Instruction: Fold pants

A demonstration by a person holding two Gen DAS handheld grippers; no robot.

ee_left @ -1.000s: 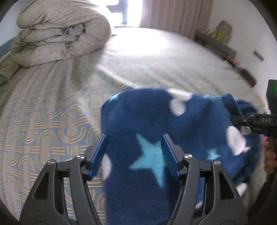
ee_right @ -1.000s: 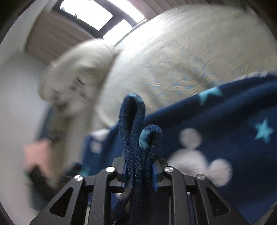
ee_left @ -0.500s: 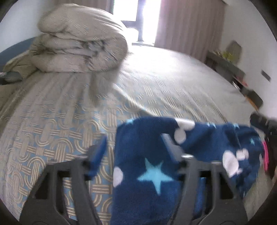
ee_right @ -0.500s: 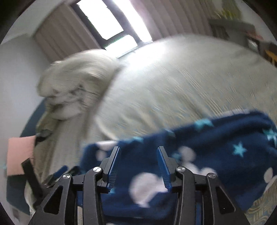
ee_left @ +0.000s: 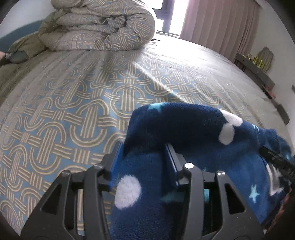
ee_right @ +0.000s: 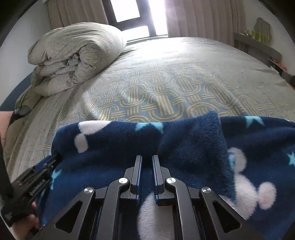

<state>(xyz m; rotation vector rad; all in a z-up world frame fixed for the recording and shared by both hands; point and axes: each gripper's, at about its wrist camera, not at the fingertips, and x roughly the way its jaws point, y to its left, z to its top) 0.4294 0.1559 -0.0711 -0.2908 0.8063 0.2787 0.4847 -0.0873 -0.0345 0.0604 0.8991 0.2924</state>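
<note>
The pants (ee_left: 184, 129) are dark blue fleece with white blobs and light blue stars. They lie bunched on the patterned bed near its front edge, and show in the right wrist view (ee_right: 184, 140) too. My left gripper (ee_left: 143, 149) is open, with a thick fold of the pants between its blue fingers. My right gripper (ee_right: 147, 160) has its fingers nearly together over the pants; a narrow gap shows between them, with fleece under it. The left gripper's body shows at the lower left of the right wrist view (ee_right: 31, 182).
A rolled duvet (ee_left: 103, 27) lies at the bed's far left. The bedspread (ee_left: 73, 96) stretches ahead of the pants. A window and curtains (ee_right: 199, 16) are behind the bed. A shelf (ee_left: 258, 72) runs along the right wall.
The right gripper let go of the bunched fleece, opened, then closed down to a narrow gap over the pants. The left gripper moved forward over a fold. The pants settled onto the bed.
</note>
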